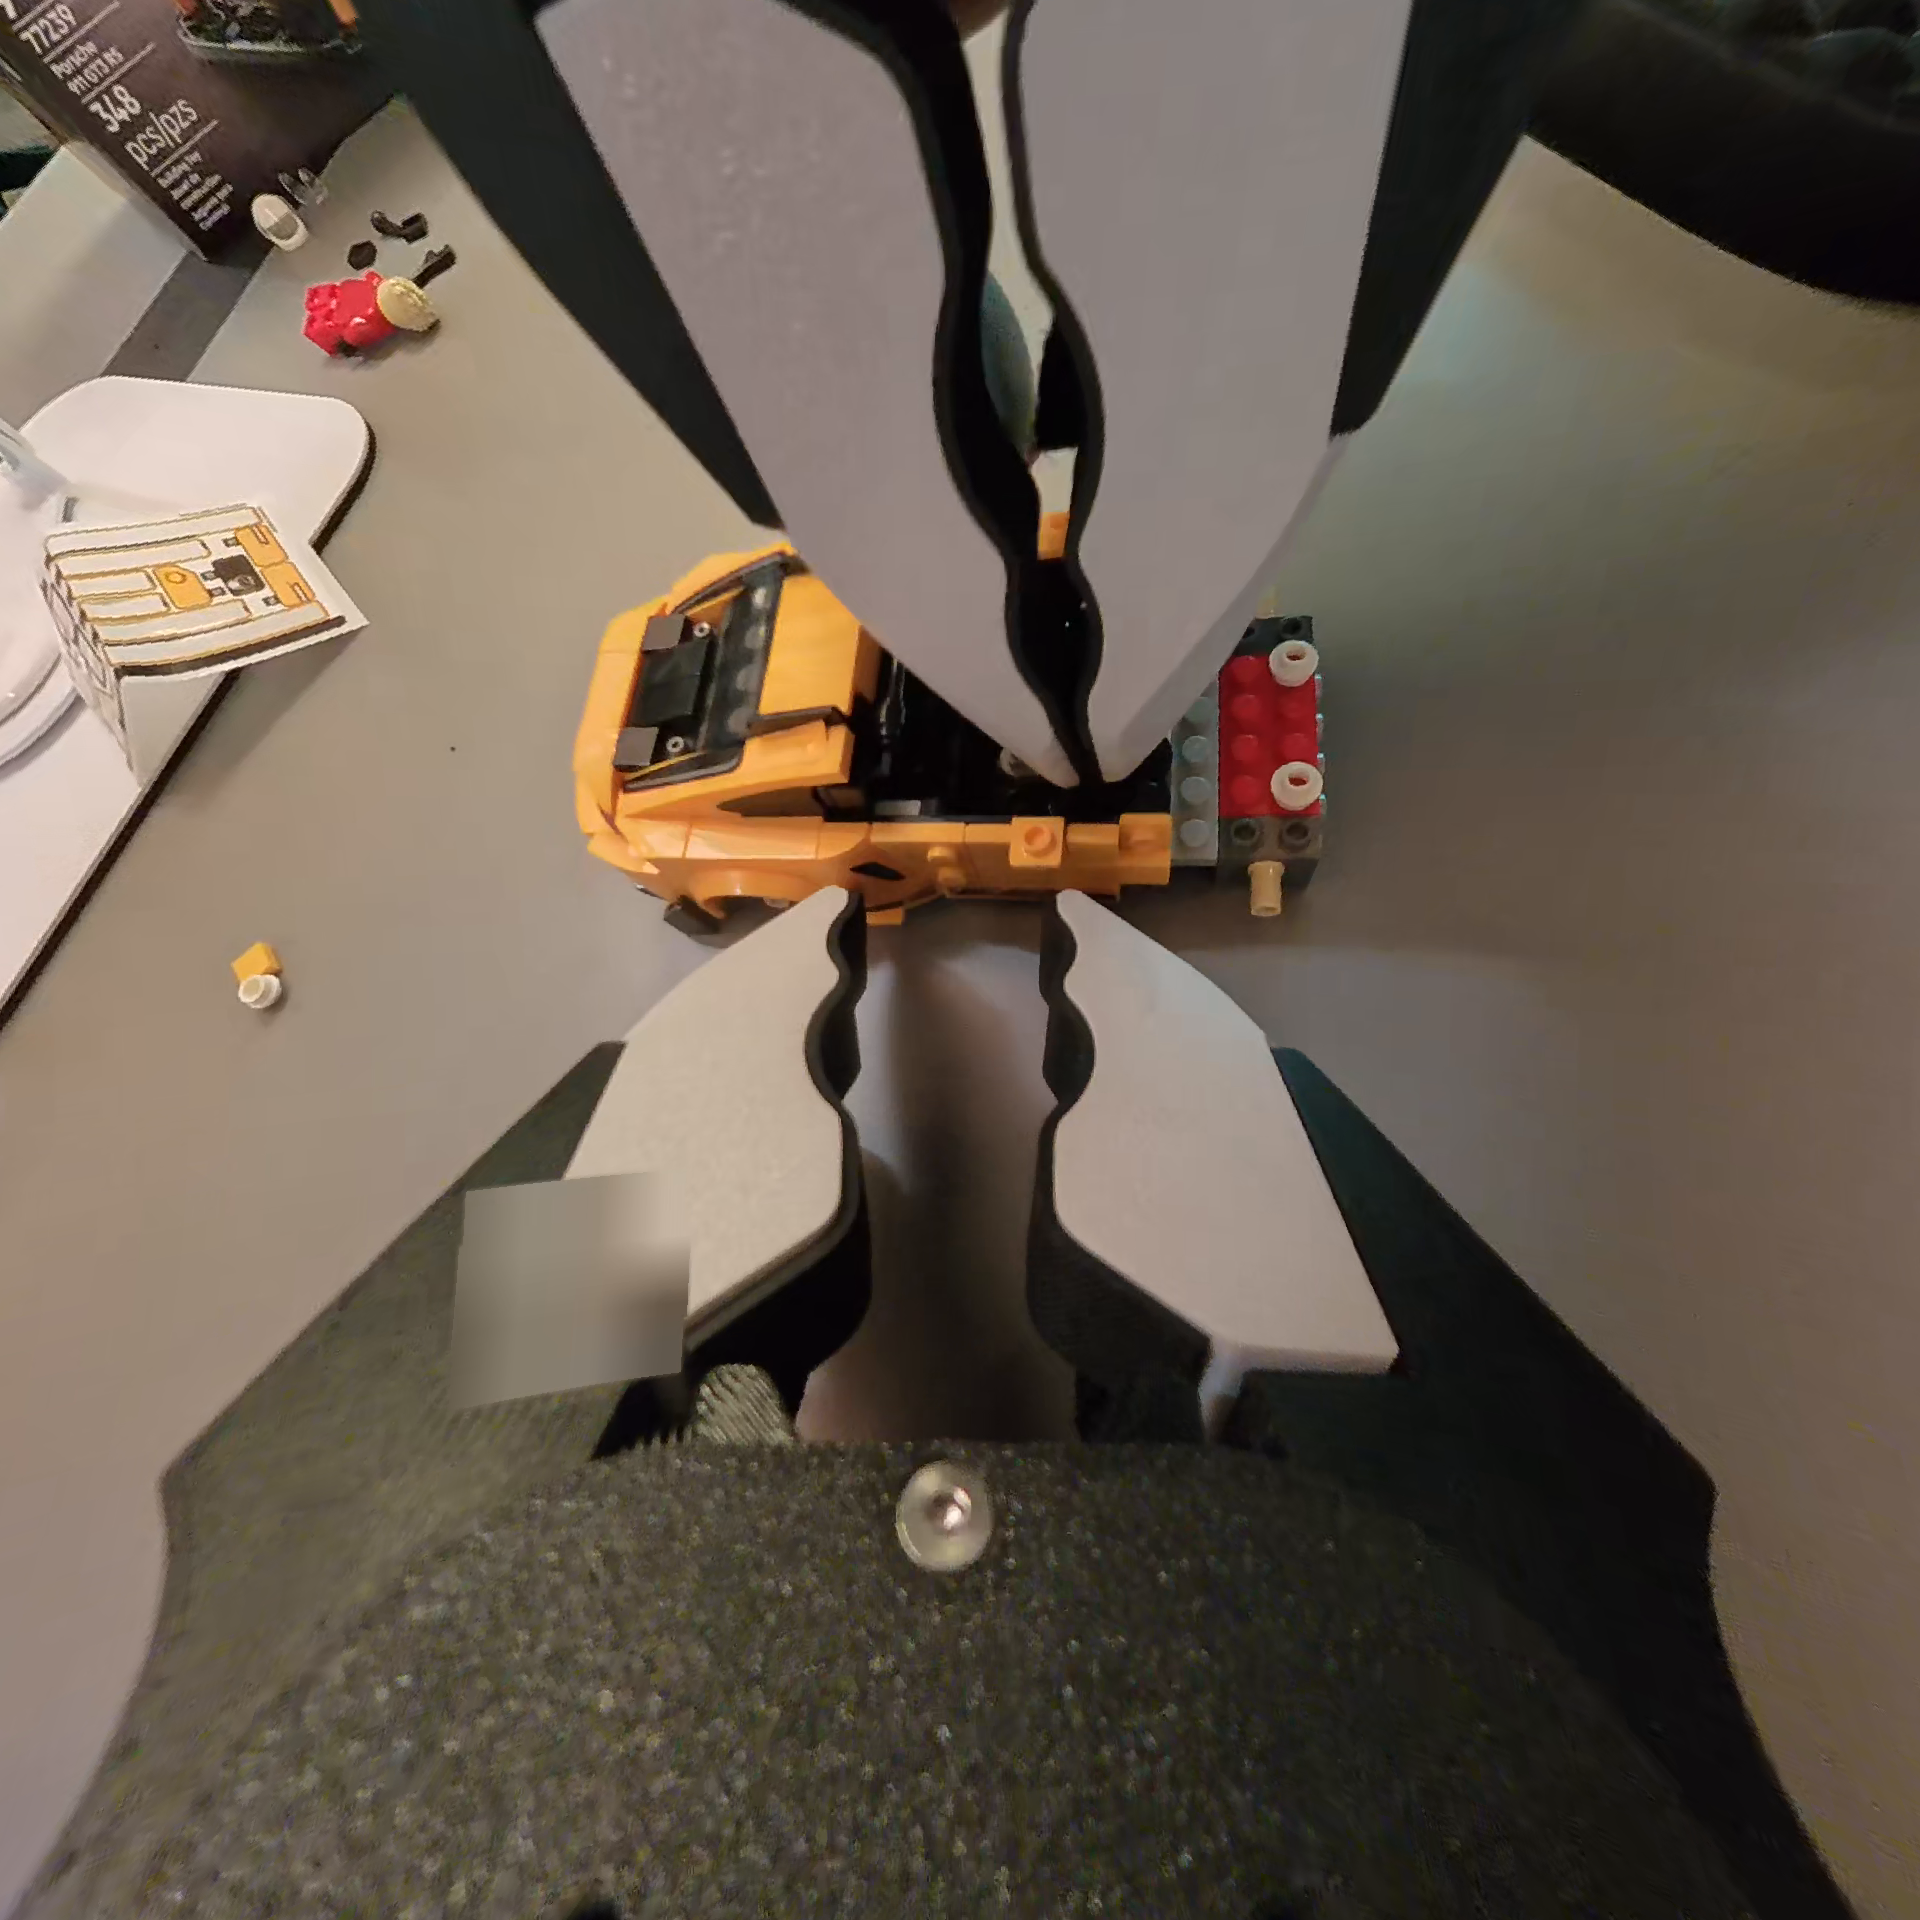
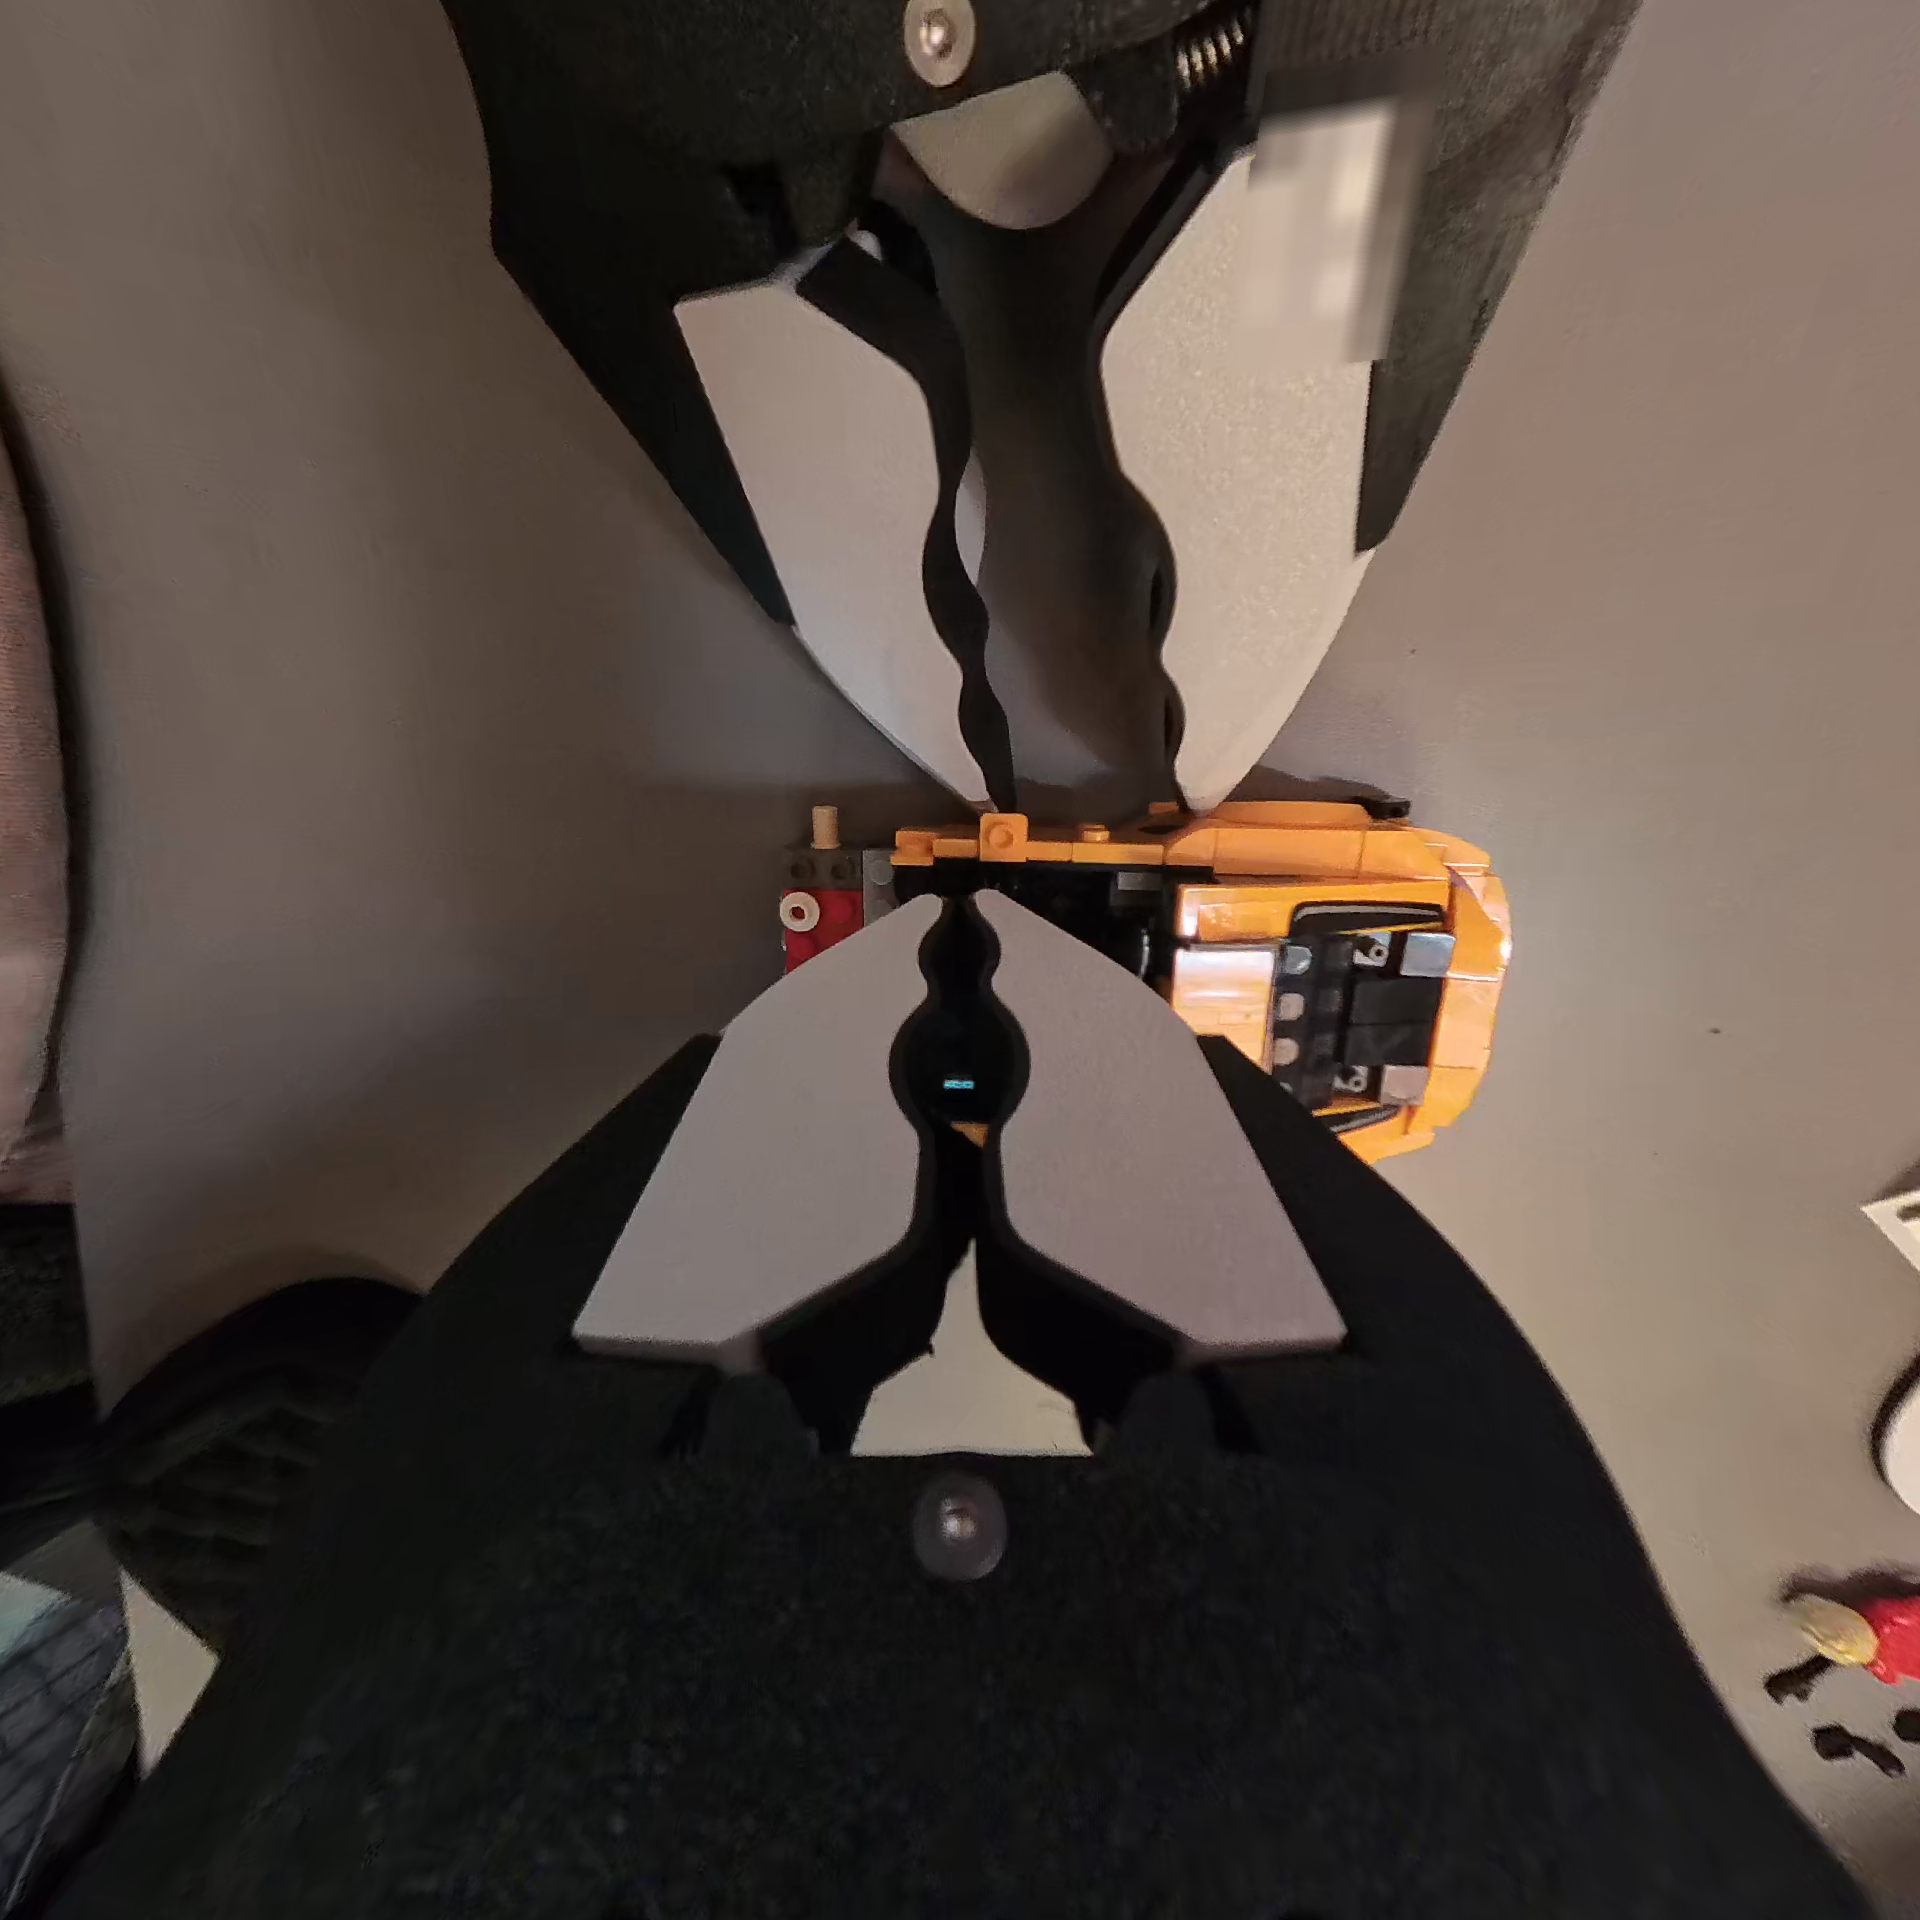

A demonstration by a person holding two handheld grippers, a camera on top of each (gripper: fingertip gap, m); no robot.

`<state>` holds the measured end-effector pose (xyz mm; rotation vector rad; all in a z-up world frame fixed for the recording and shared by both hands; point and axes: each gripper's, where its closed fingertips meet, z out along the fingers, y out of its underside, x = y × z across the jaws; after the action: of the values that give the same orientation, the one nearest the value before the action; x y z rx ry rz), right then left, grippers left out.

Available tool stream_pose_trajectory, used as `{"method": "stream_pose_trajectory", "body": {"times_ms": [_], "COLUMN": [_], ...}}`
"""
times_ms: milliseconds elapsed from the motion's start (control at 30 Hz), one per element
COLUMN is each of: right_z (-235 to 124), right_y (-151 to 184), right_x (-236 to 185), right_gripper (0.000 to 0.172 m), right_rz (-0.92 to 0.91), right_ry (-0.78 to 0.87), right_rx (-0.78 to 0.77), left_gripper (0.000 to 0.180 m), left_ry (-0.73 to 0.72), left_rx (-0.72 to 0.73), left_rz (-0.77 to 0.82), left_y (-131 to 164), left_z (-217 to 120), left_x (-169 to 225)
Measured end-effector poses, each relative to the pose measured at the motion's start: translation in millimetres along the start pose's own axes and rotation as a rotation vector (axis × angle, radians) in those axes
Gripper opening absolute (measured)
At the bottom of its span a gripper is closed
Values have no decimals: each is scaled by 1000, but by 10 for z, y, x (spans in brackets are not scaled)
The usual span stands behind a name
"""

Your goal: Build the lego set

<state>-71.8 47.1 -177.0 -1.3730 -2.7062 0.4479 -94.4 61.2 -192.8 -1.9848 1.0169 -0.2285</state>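
Observation:
An orange brick-built car (image 1: 790,748) stands on the grey table (image 1: 1558,935), with a red, grey and dark brick section (image 1: 1262,738) at one end. My left gripper (image 1: 951,914) is open, its fingertips (image 1: 831,920) right at the car's near side and nothing between them. My right gripper (image 1: 1075,774) reaches in from the far side, shut, with its tips down in the car's open black cabin. In the right wrist view the right gripper (image 2: 961,906) is shut over the cabin of the car (image 2: 1351,935), and the left gripper (image 2: 1091,805) stands open against the car's side.
At the far left are a dark box (image 1: 125,104), a red brick piece (image 1: 348,312), small black parts (image 1: 400,223), a white tray (image 1: 208,457) and a sticker sheet (image 1: 197,582). A small yellow-and-white piece (image 1: 257,971) lies at the left. Left and right tips are no more than a few centimetres apart.

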Motion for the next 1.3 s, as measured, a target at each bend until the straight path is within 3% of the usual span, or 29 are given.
{"method": "stream_pose_trajectory", "body": {"times_ms": [67,167,267,300,333,467,633,900,1000,1100,1200,1300], "right_z": [-37,-349,-582,-612,-622,-758,-951,-1027,-1134,-1248,-1302,-1380], "right_y": [1,-209,2,115,211,474,629,815,888,943,967,1009], "right_x": [-11,-43,177,247,303,492,614,769,793,819,841,866], "right_gripper": [0,0,0,12,41,52,46,45,43,43,43,31], "right_rz": [-10,97,157,184,229,392,429,545,549,563,568,561], "right_ry": [44,63,287,358,402,530,664,748,841,916,964,1054], "right_rx": [43,378,572,620,677,955,1008,1038,1049,1078,1088,1078], "left_gripper": [32,34,34,34,34,32,32,28,17,1,0,0], "left_ry": [-2,-1,4,4,1,-10,-76,-217,-318,-415,-511,-578], "left_rx": [1,3,8,13,18,27,20,-12,121,357,548,677], "left_rz": [3,11,25,36,49,62,47,-19,-91,-228,-276,-312], "left_y": [0,2,-10,-21,-32,-53,-94,-136,-311,-636,-999,-1310], "left_z": [-2,-12,-9,-9,-7,17,91,185,-58,-472,-847,-1096], "left_x": [-2,8,26,36,42,41,-74,-333,-569,-846,-1086,-1356]}}
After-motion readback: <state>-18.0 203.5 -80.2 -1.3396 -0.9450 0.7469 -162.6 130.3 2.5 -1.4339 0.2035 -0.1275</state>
